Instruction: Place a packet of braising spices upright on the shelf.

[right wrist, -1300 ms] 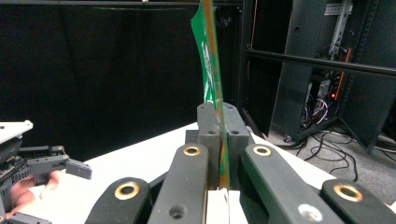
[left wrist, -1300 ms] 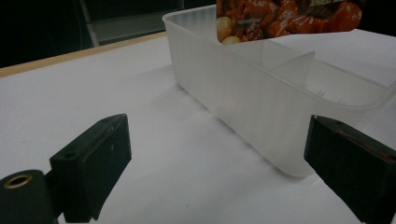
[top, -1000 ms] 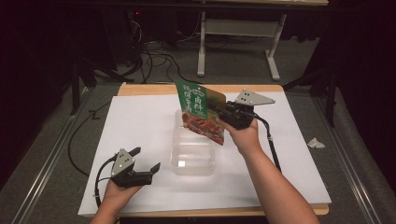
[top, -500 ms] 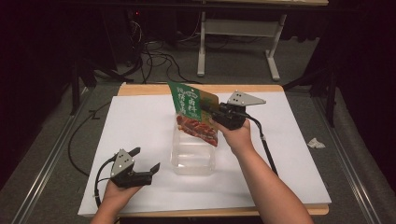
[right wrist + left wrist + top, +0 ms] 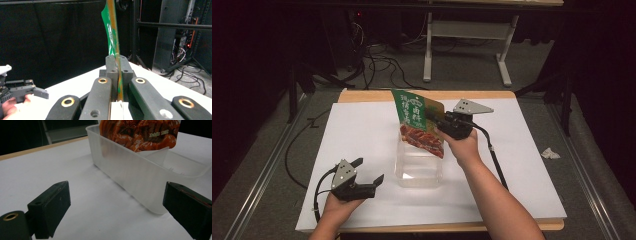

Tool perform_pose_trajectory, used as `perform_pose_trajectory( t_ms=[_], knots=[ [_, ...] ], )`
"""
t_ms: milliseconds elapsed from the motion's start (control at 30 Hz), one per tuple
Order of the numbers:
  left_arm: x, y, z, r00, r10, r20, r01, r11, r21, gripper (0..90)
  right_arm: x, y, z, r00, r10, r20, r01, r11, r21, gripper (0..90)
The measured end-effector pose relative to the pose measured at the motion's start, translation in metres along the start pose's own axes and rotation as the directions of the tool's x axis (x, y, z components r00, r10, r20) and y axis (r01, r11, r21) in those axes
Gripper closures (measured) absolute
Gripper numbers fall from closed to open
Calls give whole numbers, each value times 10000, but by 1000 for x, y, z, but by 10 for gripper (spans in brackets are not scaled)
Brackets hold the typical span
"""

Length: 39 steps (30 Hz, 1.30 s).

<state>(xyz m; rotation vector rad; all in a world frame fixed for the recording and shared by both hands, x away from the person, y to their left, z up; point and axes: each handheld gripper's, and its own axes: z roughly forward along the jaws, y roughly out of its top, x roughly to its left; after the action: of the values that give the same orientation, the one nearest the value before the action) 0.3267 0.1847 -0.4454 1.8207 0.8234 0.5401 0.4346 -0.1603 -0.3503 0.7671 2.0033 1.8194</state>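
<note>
A green and red snack pouch [image 5: 418,122] hangs tilted, its lower end dipping into a clear plastic tub [image 5: 418,167] at the middle of the white table sheet. My right gripper [image 5: 436,118] is shut on the pouch's right edge; in the right gripper view the thin pouch [image 5: 113,37] rises edge-on from between the pressed jaws [image 5: 116,65]. My left gripper [image 5: 368,171] rests open on the sheet left of the tub, nothing between its jaws. In the left gripper view the tub [image 5: 140,177] and the pouch's red lower part [image 5: 140,133] stand just ahead of my open gripper [image 5: 125,207].
The white sheet [image 5: 357,130] covers a wooden table [image 5: 362,95]. A crumpled paper scrap [image 5: 550,153] lies on the floor to the right. Cables and a grey stand [image 5: 464,30] sit beyond the table's far edge. In the right gripper view, the other hand's gripper [image 5: 22,91] shows at lower left.
My right hand has carried the pouch a little leftward and down, so its lower end now sits over and in the tub. The left gripper has not moved.
</note>
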Motion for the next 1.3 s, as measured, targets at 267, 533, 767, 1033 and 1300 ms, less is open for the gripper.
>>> perform_pose_trajectory(
  t_ms=[267,533,767,1033,1300],
  knots=[
    [1,0,-1,10000,2,-7,-2,10000,-23,81,-2,-6,3,9999,39,155,-39,10000,4,900],
    [0,0,-1,10000,18,-14,-18,10000,-35,82,-2,-10,2,9995,30,312,-31,10000,41,900],
    [0,0,-1,10000,42,-6,-42,10000,-10,81,-2,-20,7,9992,-2,391,-9,9996,281,900],
    [0,0,-1,10000,43,-10,-43,10000,-12,81,-3,-28,7,9987,-175,483,159,9993,331,900],
    [0,0,-1,10000,64,-7,-64,10000,-8,82,-6,-35,-1,9978,-64,664,52,9998,187,893]
  ],
)
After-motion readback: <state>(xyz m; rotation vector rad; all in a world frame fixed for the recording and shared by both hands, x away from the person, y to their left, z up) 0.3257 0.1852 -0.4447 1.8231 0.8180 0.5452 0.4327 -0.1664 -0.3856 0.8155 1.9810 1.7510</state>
